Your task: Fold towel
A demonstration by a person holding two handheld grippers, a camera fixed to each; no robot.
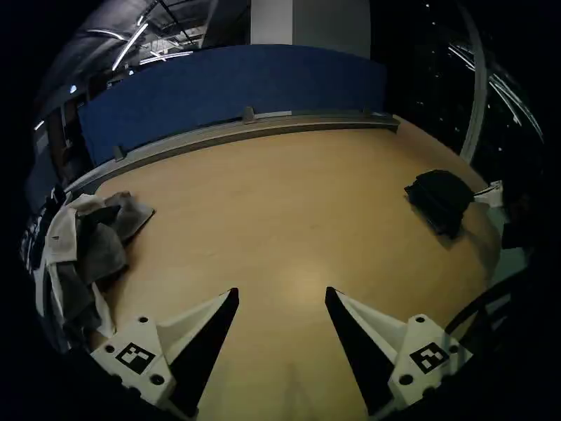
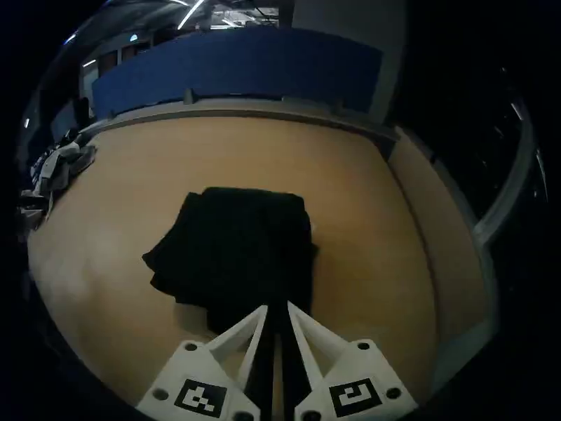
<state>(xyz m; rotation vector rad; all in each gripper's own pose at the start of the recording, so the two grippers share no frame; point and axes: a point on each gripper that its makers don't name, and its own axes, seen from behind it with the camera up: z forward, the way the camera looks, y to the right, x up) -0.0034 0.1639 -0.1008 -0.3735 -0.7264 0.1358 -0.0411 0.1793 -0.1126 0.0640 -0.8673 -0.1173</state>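
Progress is judged partial: 1 black towel is folded at 12 o'clock of the near-closed right gripper, a towel heap left at 9 o'clock of the wide-open left gripper.

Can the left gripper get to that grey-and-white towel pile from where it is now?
Probably yes. The left gripper has its jaws open over bare table, and nothing lies between it and the towel pile to its left.

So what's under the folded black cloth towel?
Light wooden tabletop shows around the folded black cloth towel; whatever lies directly beneath it is covered, so nothing else can be confirmed.
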